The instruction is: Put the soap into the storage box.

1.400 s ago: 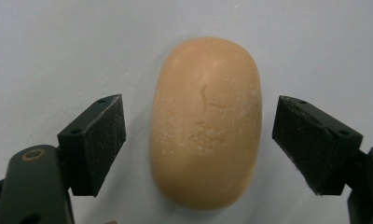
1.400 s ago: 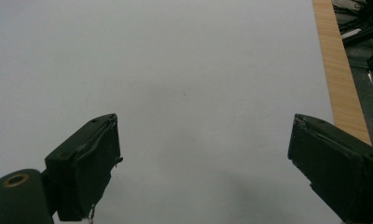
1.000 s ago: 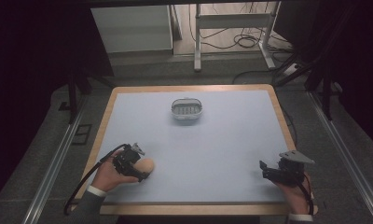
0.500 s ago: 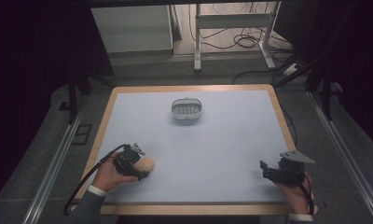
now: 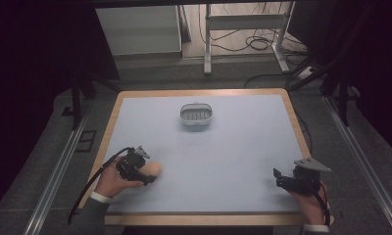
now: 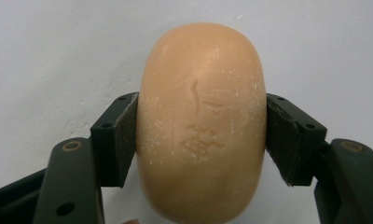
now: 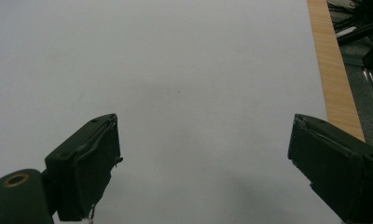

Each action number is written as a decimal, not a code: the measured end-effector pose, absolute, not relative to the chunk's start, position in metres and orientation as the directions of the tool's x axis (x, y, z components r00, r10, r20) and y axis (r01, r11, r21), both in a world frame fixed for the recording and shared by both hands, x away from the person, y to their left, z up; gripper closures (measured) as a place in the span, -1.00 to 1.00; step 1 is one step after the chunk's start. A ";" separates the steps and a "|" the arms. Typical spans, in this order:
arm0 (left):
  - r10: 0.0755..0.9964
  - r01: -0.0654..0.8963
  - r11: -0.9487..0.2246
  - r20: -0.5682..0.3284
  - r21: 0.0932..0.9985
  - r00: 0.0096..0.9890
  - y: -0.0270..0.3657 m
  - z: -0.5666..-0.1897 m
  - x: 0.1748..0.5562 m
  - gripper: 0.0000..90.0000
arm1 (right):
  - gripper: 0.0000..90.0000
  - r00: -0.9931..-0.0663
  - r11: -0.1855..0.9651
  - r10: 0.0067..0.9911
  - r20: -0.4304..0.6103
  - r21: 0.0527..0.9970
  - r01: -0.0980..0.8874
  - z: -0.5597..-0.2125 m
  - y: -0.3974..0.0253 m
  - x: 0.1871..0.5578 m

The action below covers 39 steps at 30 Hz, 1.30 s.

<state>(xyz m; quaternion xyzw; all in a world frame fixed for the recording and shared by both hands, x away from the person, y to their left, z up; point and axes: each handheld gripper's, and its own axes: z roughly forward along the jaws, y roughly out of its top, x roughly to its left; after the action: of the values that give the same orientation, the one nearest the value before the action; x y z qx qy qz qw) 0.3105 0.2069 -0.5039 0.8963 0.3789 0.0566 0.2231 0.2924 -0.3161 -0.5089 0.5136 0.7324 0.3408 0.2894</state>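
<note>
Left gripper (image 5: 144, 172) clamped on soap bar (image 5: 151, 170), well nearer the person than soap dish (image 5: 196, 115) and off to its left, low over the table (image 5: 223, 147). In left gripper view, gripper (image 6: 201, 135) pads (image 6: 127, 133) pressed against both long sides of the soap (image 6: 201, 126), tan, oval, faint stamped mark on top, whitish scuffing. Rounded end sticking out past the jaw tips over the white tabletop (image 6: 58, 51). Can't tell if soap touches the surface or sits just above it.

Right gripper (image 5: 282, 178) far from the dish, toward near right corner of table, grey three-cornered plate on top, hand (image 5: 309, 205) behind it. Jaws spread wide, nothing between them. In right gripper view, gripper (image 7: 203, 161) over bare white top (image 7: 175, 70), wooden table edge (image 7: 334, 79) running along the right.

Dish alone, mid-table toward the far edge, white, oval, ribbed inside, well apart from both grippers.
</note>
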 end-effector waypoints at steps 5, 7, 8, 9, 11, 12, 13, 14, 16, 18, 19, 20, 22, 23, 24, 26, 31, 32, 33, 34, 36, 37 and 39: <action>0.696 0.647 -0.618 -0.072 0.446 0.714 0.205 -0.501 0.312 -0.28 | -0.80 -0.305 0.240 0.950 -0.074 0.796 0.555 -0.509 -0.316 0.293; 0.694 0.645 -0.622 -0.069 0.444 0.717 0.205 -0.499 0.314 -0.28 | -0.80 -0.305 0.241 0.950 -0.075 0.796 0.556 -0.509 -0.316 0.293; 0.694 0.645 -0.620 -0.069 0.447 0.716 0.204 -0.498 0.314 -0.28 | -0.79 -0.307 0.242 0.949 -0.073 0.795 0.557 -0.509 -0.316 0.293; 0.695 0.644 -0.617 -0.071 0.453 0.716 0.204 -0.496 0.315 -0.28 | -0.80 -0.305 0.242 0.949 -0.075 0.794 0.557 -0.509 -0.316 0.293; 0.696 0.643 -0.614 -0.072 0.457 0.715 0.204 -0.495 0.316 -0.28 | -0.79 -0.305 0.241 0.949 -0.074 0.796 0.556 -0.509 -0.317 0.293; 0.696 0.643 -0.613 -0.072 0.459 0.714 0.204 -0.494 0.317 -0.28 | -0.80 -0.306 0.241 0.949 -0.074 0.796 0.555 -0.509 -0.317 0.293; 0.695 0.640 -0.614 -0.070 0.462 0.716 0.204 -0.493 0.318 -0.28 | -0.80 -0.303 0.240 0.950 -0.075 0.796 0.555 -0.509 -0.317 0.292; 0.695 0.640 -0.614 -0.070 0.462 0.716 0.204 -0.493 0.318 -0.28 | -0.79 -0.304 0.240 0.950 -0.074 0.795 0.557 -0.509 -0.317 0.292; 0.693 0.640 -0.613 -0.073 0.464 0.717 0.202 -0.491 0.319 -0.28 | -0.79 -0.303 0.239 0.950 -0.074 0.795 0.557 -0.509 -0.318 0.292; 0.694 0.640 -0.611 -0.074 0.467 0.716 0.202 -0.490 0.320 -0.28 | -0.80 -0.302 0.240 0.950 -0.075 0.795 0.558 -0.509 -0.318 0.292; 0.696 0.640 -0.609 -0.070 0.468 0.714 0.201 -0.489 0.321 -0.28 | -0.80 -0.301 0.239 0.951 -0.074 0.795 0.558 -0.509 -0.318 0.292; 0.698 0.641 -0.606 -0.071 0.471 0.712 0.201 -0.489 0.321 -0.28 | -0.80 -0.299 0.238 0.951 -0.075 0.795 0.558 -0.509 -0.318 0.292; 0.698 0.640 -0.606 -0.070 0.473 0.712 0.201 -0.488 0.322 -0.28 | -0.79 -0.298 0.238 0.952 -0.075 0.795 0.559 -0.509 -0.318 0.292; 0.699 0.641 -0.603 -0.073 0.475 0.712 0.201 -0.487 0.323 -0.28 | -0.80 -0.299 0.238 0.951 -0.075 0.794 0.559 -0.509 -0.318 0.292; 0.699 0.641 -0.603 -0.073 0.475 0.712 0.201 -0.487 0.323 -0.28 | -0.80 -0.299 0.238 0.951 -0.075 0.794 0.559 -0.509 -0.318 0.292; 0.697 0.639 -0.602 -0.076 0.478 0.713 0.200 -0.486 0.325 -0.28 | -0.80 -0.297 0.238 0.952 -0.076 0.793 0.560 -0.509 -0.318 0.292; 0.694 0.638 -0.600 -0.083 0.483 0.716 0.199 -0.485 0.328 -0.28 | -0.80 -0.297 0.239 0.952 -0.076 0.792 0.562 -0.510 -0.318 0.293; 0.694 0.638 -0.600 -0.083 0.483 0.716 0.199 -0.485 0.328 -0.28 | -0.80 -0.297 0.239 0.952 -0.076 0.792 0.562 -0.510 -0.318 0.293; 0.695 0.639 -0.599 -0.083 0.483 0.714 0.198 -0.485 0.329 -0.28 | -0.80 -0.296 0.239 0.952 -0.077 0.791 0.564 -0.510 -0.319 0.293; 0.695 0.639 -0.599 -0.083 0.483 0.714 0.198 -0.485 0.329 -0.28 | -0.80 -0.295 0.239 0.952 -0.077 0.790 0.564 -0.510 -0.319 0.293; 0.695 0.639 -0.599 -0.083 0.483 0.714 0.198 -0.485 0.329 -0.28 | -0.80 -0.295 0.238 0.952 -0.076 0.791 0.564 -0.510 -0.319 0.293; 0.693 0.637 -0.600 -0.083 0.484 0.716 0.197 -0.484 0.330 -0.28 | -0.79 -0.295 0.237 0.953 -0.075 0.791 0.564 -0.511 -0.319 0.293; 0.693 0.636 -0.599 -0.082 0.487 0.716 0.196 -0.483 0.331 -0.28 | -0.80 -0.292 0.235 0.953 -0.076 0.793 0.562 -0.510 -0.319 0.293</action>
<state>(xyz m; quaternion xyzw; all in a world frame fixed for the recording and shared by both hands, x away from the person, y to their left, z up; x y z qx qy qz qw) 0.3305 0.1963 -0.4829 0.8922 0.3725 0.0578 0.2487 0.2928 -0.3190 -0.5103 0.5190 0.7301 0.3361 0.2909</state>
